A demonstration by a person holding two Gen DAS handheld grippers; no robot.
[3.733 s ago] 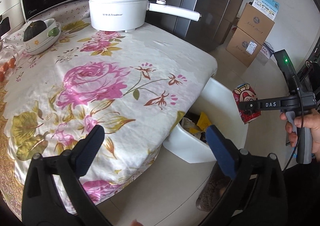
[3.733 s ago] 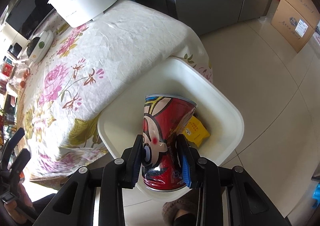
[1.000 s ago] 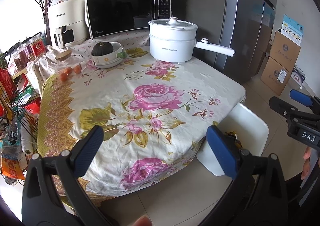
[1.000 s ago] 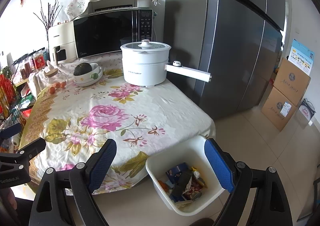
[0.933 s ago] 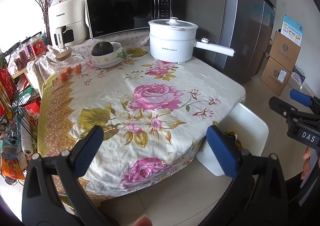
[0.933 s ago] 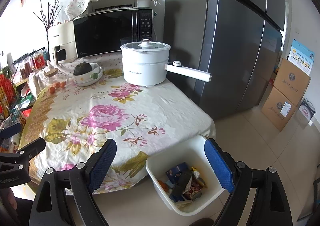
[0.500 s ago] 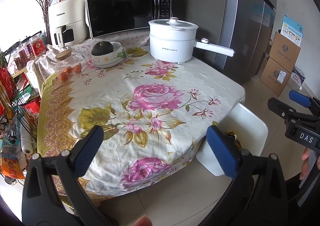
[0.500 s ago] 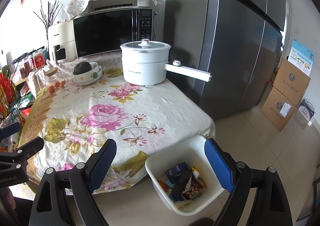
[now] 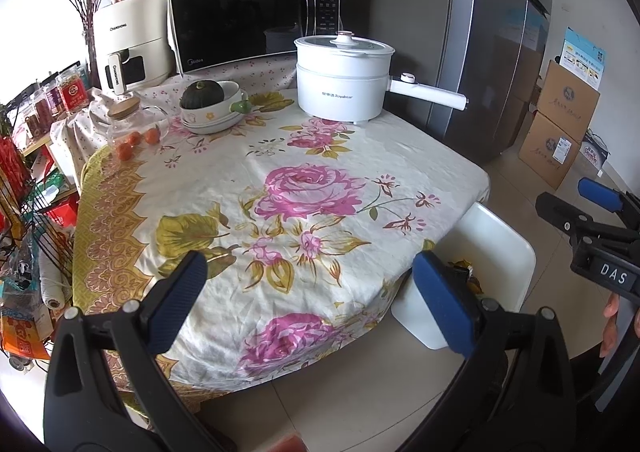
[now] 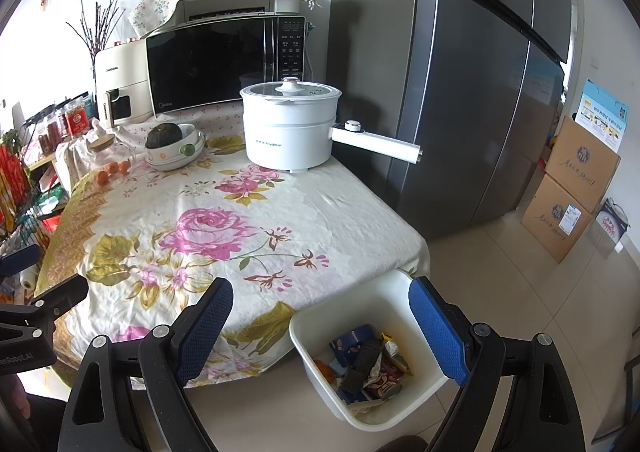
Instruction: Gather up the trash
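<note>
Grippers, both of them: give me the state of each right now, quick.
Left gripper: open, nothing between its pads.
Right gripper: open, holding nothing, above the white bin of trash.

"Royalstar" reads on the white electric pot (image 9: 343, 86), "CHANGHONG" on the cream air fryer (image 9: 130, 40), "Midea" on the microwave (image 9: 256, 18), "DAS" on the right hand-held gripper (image 9: 612, 276).

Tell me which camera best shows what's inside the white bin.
The right wrist view: it looks down into the white bin, showing the wrappers piled inside. In the left wrist view the bin is half hidden by the left gripper's finger and the table edge.
</note>
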